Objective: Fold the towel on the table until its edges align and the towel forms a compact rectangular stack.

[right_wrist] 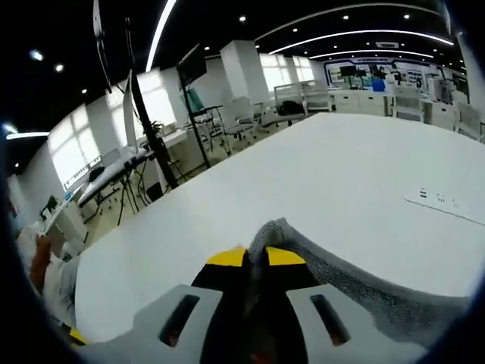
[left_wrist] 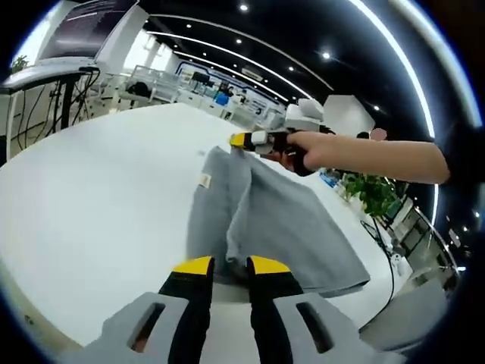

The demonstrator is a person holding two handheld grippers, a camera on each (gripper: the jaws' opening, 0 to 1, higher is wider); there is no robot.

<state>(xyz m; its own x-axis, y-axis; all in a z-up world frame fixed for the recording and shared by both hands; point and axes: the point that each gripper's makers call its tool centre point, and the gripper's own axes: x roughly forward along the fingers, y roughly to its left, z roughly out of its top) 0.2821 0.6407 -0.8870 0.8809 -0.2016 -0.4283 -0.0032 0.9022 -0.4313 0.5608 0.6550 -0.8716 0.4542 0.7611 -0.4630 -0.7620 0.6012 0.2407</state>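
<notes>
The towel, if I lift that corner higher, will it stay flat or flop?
Likely flop: the towel already sags in folds between the right gripper and the table. It looks thick, so probably no slipping from the fingers.

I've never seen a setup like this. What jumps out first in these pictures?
A grey towel lies rumpled on a big white table, pinched at two ends. In the left gripper view, the left gripper grips its near edge, while a hand holds the right gripper on the far corner. The right gripper view shows those yellow tips closed on the cloth.
</notes>
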